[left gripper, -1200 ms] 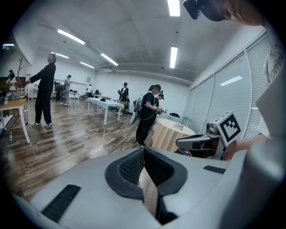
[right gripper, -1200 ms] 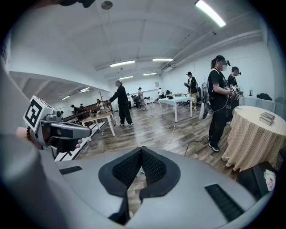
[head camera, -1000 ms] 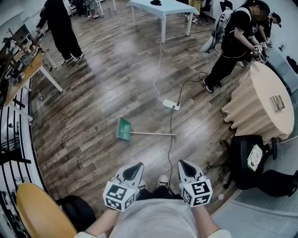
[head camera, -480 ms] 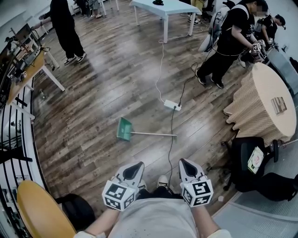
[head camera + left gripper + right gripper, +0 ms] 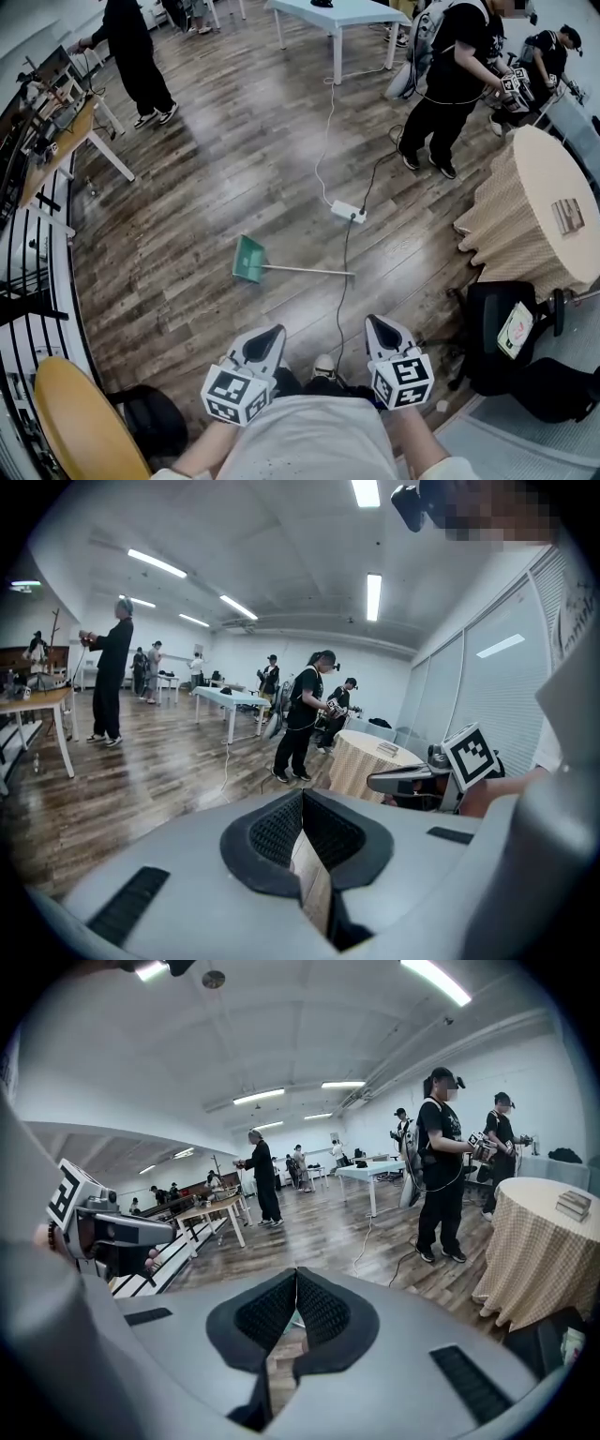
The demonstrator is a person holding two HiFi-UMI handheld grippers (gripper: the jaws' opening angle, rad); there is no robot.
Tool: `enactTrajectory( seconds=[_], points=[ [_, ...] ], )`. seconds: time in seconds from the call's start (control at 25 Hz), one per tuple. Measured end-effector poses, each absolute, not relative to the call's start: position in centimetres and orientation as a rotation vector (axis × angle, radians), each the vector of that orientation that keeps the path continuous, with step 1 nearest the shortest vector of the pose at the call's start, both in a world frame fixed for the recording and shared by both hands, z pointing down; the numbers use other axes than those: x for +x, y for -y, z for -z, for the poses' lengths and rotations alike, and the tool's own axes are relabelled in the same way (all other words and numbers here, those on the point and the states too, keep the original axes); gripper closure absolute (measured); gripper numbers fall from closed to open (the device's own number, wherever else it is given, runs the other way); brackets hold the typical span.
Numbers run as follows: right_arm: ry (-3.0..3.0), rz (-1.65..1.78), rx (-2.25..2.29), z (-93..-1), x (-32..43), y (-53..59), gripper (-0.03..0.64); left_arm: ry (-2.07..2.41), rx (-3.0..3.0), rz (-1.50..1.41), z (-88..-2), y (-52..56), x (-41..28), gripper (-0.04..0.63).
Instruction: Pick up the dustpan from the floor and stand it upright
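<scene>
A green dustpan (image 5: 248, 261) with a long pale handle (image 5: 309, 271) lies flat on the wooden floor, its handle running to the right. My left gripper (image 5: 269, 335) and right gripper (image 5: 375, 325) are held side by side close to my body, well short of the dustpan. Both are shut with their jaws tip to tip and nothing between them. In the left gripper view the left gripper (image 5: 302, 794) hides the dustpan. In the right gripper view a sliver of green shows just behind the right gripper (image 5: 296, 1273).
A white power strip (image 5: 346, 212) and its cables (image 5: 342, 291) lie on the floor just right of the dustpan handle. A round cloth-covered table (image 5: 539, 206), a black chair (image 5: 502, 333), a yellow chair (image 5: 80, 422), a light blue table (image 5: 352, 14) and several people (image 5: 450, 80) surround the area.
The view has shifted forward slightly: the dustpan sits a little nearer to my grippers. The person at the upper right has stepped left, away from the round table.
</scene>
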State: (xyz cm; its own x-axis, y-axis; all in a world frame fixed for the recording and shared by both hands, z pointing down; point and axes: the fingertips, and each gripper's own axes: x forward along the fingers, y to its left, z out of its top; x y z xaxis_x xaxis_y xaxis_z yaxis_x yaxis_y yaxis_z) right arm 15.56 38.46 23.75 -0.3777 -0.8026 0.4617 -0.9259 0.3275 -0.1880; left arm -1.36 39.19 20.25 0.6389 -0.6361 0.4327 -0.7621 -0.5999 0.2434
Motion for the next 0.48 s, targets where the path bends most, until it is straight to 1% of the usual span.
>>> enactTrajectory(
  seconds=[0.24,0.48],
  points=[
    [2.316,-0.646,1.553,-24.4,16.5,-36.4,0.591,1.106,2.438,-0.443,-21.0,-37.4,-1.2,0.571],
    [2.278,-0.680,1.587,-25.8,16.3,-33.0,0.591,1.067,2.442,-0.429,-22.3,-31.8,-1.8,0.571]
  ],
)
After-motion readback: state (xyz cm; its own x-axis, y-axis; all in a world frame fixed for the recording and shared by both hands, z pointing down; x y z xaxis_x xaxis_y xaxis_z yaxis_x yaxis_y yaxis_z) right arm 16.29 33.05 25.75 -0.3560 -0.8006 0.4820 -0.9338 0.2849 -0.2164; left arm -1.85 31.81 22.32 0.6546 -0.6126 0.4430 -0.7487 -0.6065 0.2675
